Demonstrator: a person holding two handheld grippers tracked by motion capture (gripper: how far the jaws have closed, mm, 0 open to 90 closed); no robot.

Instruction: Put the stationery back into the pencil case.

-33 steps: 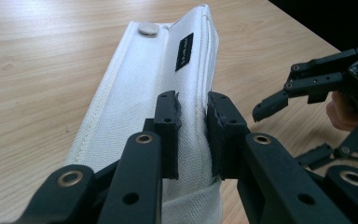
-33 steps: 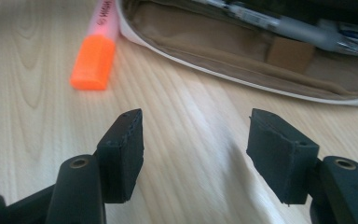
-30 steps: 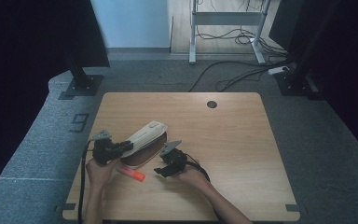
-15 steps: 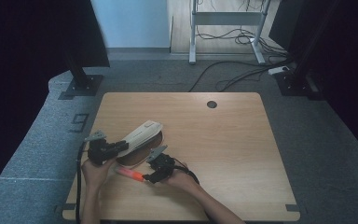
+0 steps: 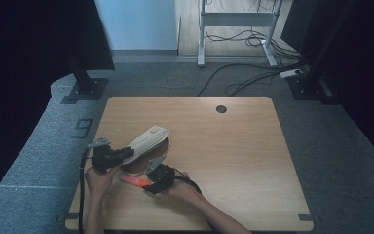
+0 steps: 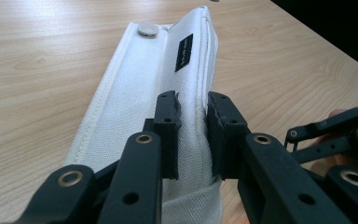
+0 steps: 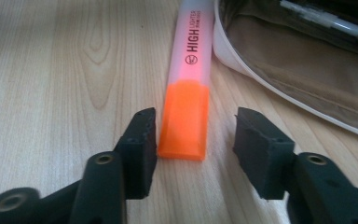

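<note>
Near the front left corner of the wooden table (image 5: 253, 146), the left gripper (image 6: 193, 128) was clamped on the lifted flap of a white fabric pencil case (image 6: 168, 84), its pads pinching the cloth near the flap's edge. An orange highlighter (image 7: 189, 100) lay flat on the tabletop just beside the case's open brown interior (image 7: 303, 88), where a pen (image 7: 326, 21) showed. The right gripper (image 7: 196, 140) had just been closing; its jaws stood either side of the highlighter's orange cap, one pad about touching it, the other apart.
</note>
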